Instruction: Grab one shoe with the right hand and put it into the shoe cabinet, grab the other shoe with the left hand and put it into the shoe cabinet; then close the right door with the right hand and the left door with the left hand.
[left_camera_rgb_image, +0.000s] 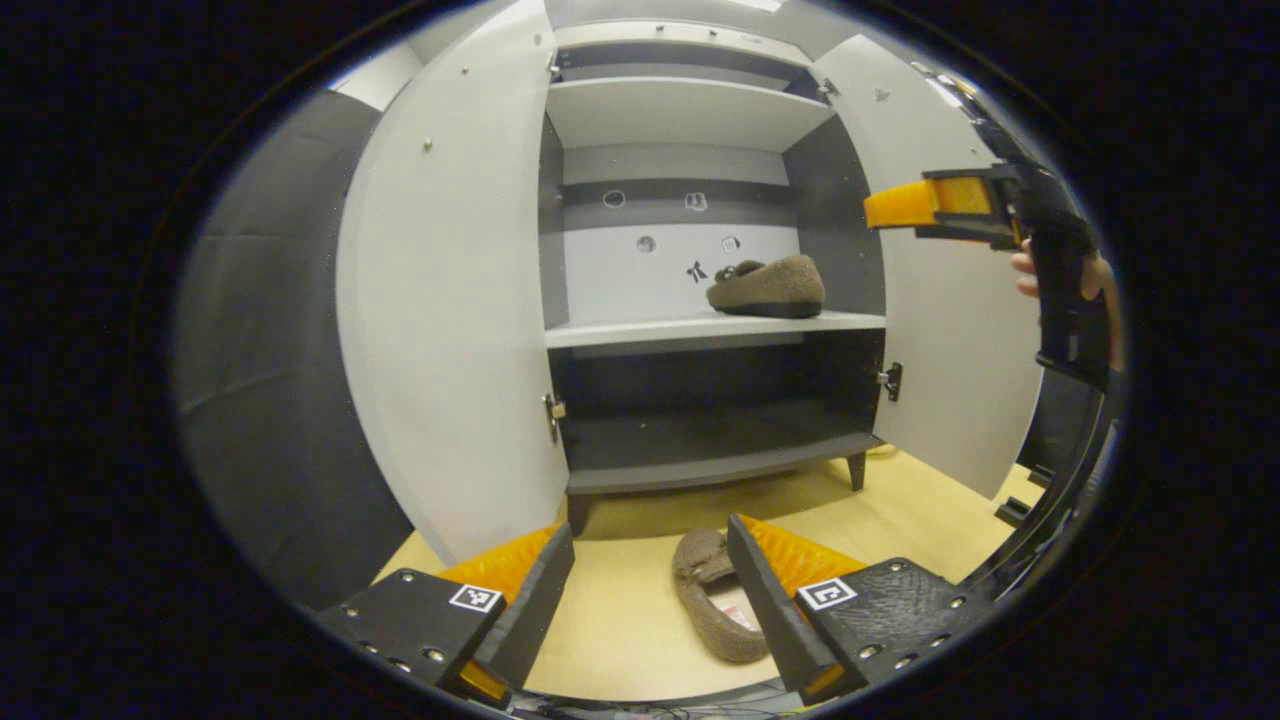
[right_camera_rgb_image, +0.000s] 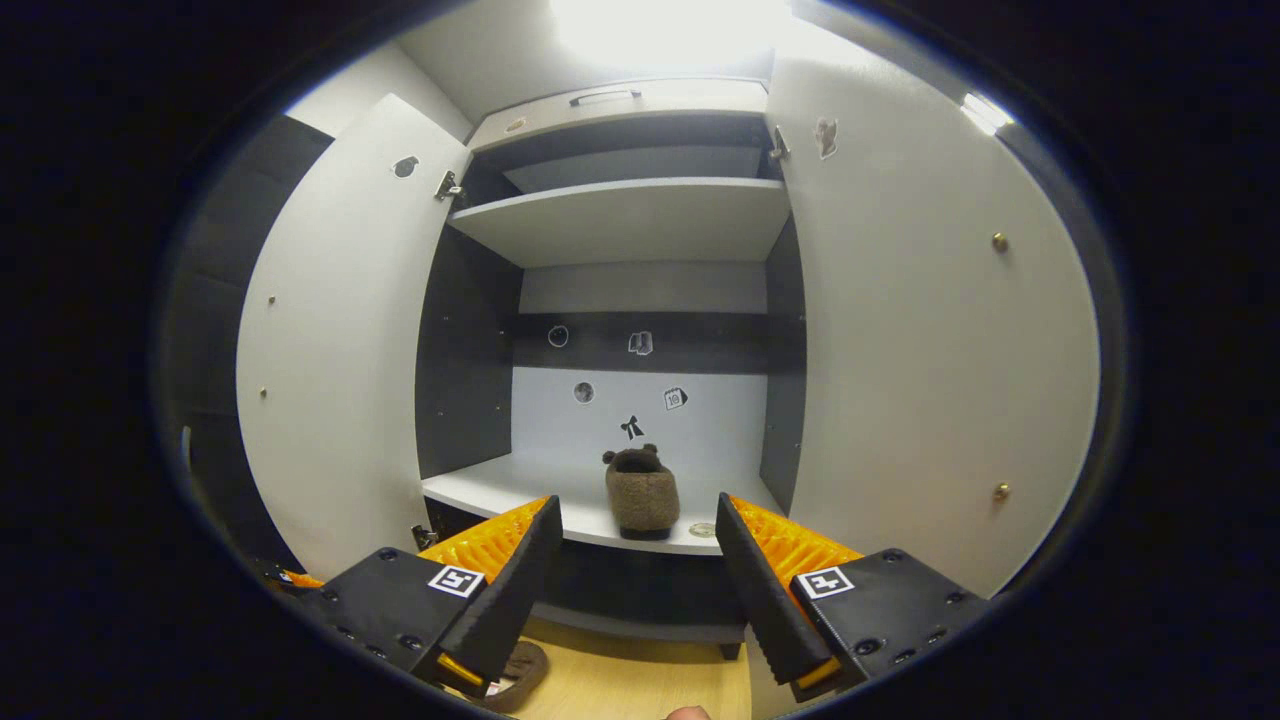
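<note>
In the left gripper view, the left gripper (left_camera_rgb_image: 650, 590) is hovering low over the pale wooden floor (left_camera_rgb_image: 620, 620), its jaws spread wide and holding nothing. The brown fuzzy slipper on the floor (left_camera_rgb_image: 712, 595) is lying just beside the right-hand finger, partly hidden behind it and not yet between the two. The square black-and-white marker tags (left_camera_rgb_image: 476, 598) on the finger blocks are carrying coded patterns, not readable words.

Judging by this, the second step is in hand: the left hand is going for the remaining shoe. The next move is calling for shifting toward the slipper so both fingers straddle it, then closing and lifting to the shelf.

Farther off, the white-and-grey shoe cabinet (left_camera_rgb_image: 700, 330) is standing with both doors swung open. The matching brown slipper on the middle shelf (right_camera_rgb_image: 640, 492) is sitting toe outward, right of centre. The right gripper (right_camera_rgb_image: 632, 580) is facing it, well apart from it, jaws wide and empty. Small stickers (right_camera_rgb_image: 640, 343) on the back panel are too small to read; no brand is showing.
</note>
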